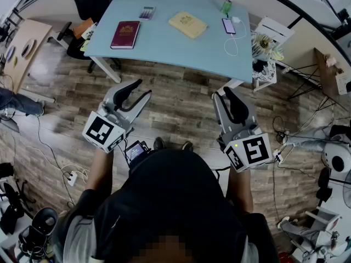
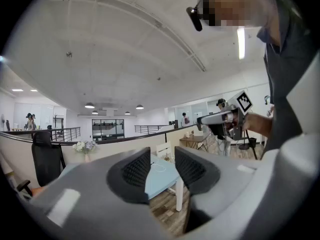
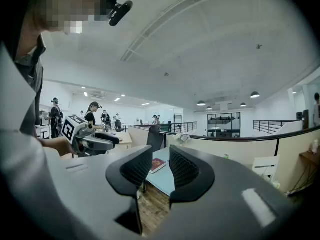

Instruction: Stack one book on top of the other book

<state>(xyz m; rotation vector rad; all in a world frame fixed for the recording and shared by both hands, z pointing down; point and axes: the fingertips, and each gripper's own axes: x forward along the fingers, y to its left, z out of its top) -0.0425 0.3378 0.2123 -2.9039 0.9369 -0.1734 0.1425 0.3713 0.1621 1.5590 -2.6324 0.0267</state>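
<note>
**Standing off from the table, nothing stacked yet**

Looking down from the head view, the job hasn't begun. The red book (image 1: 125,34) lies flat at the left of the table (image 1: 164,48). The tan book (image 1: 187,24) lies flat too, further right and well apart from it, with bare tabletop between them. A calculator (image 1: 147,12) sits near the far edge between the two, and a phone (image 1: 228,26) lies just right of the tan book. Neither book is lifted, touched or overlapping the other. So everything is left to do: reach one book, grip it, carry it across and set it squarely on its partner.

The person stands back on the wood floor (image 1: 181,97), both tools short of the table edge. The left gripper (image 1: 140,89) is held level with its jaws a narrow way apart. In its own view the ribbed pads (image 2: 137,171) have only the table and floor showing through the gap, so it holds nothing and touches nothing. The right gripper (image 1: 225,92) is level as well, jaws also narrowly parted and empty. Through that slot the red book shows far off on the table, not between the pads.

My read: the gap looks wide enough for a book's edge, but both tools must first close the distance to the table.
</note>
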